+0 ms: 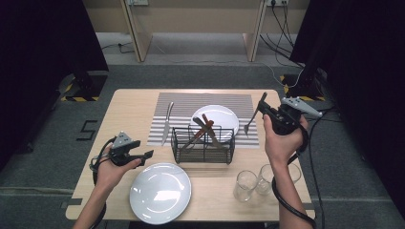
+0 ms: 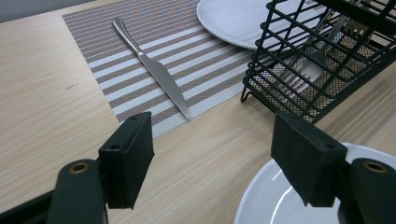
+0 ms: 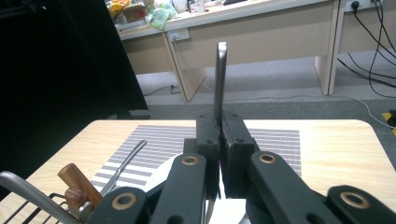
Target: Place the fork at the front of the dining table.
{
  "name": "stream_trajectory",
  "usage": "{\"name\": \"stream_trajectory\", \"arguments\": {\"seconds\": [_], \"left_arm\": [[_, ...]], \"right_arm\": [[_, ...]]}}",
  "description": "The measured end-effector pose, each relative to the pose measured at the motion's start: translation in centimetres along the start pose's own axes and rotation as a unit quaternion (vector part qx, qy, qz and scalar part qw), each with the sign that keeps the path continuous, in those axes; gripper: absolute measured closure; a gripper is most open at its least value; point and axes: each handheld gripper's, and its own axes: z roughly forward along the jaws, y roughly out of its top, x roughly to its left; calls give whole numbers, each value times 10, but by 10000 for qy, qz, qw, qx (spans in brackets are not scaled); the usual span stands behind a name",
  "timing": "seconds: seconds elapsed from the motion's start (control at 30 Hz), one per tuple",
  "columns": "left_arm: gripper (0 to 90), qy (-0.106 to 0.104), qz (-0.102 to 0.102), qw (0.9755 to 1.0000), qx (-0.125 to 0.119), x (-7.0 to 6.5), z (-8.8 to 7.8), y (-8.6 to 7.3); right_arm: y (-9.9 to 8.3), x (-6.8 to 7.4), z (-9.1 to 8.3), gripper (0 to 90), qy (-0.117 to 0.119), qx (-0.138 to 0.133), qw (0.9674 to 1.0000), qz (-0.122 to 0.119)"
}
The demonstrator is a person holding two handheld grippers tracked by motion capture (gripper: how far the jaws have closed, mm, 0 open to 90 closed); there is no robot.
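My right gripper is shut on a metal fork, held above the right side of the striped placemat with its tines hanging down. In the right gripper view the fork's handle sticks straight up from the closed jaws of the right gripper. My left gripper hovers open over the table's left front, nothing between its fingers. In the left gripper view the left gripper points at a table knife on the placemat and at the black wire caddy.
The wire caddy stands mid-table with wooden-handled utensils and a fork inside. One white plate lies behind it on the mat, another at the front edge. Glasses stand front right. The knife lies left of the caddy.
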Motion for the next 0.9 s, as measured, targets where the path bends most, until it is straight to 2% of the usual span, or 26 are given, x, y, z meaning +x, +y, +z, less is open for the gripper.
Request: {"name": "stream_trajectory", "arguments": {"seconds": [0.9], "left_arm": [[291,11,-5,10000,-11,1,-1,1]], "right_arm": [[-9,-10,14,873,-235,267,9994,-23]]}}
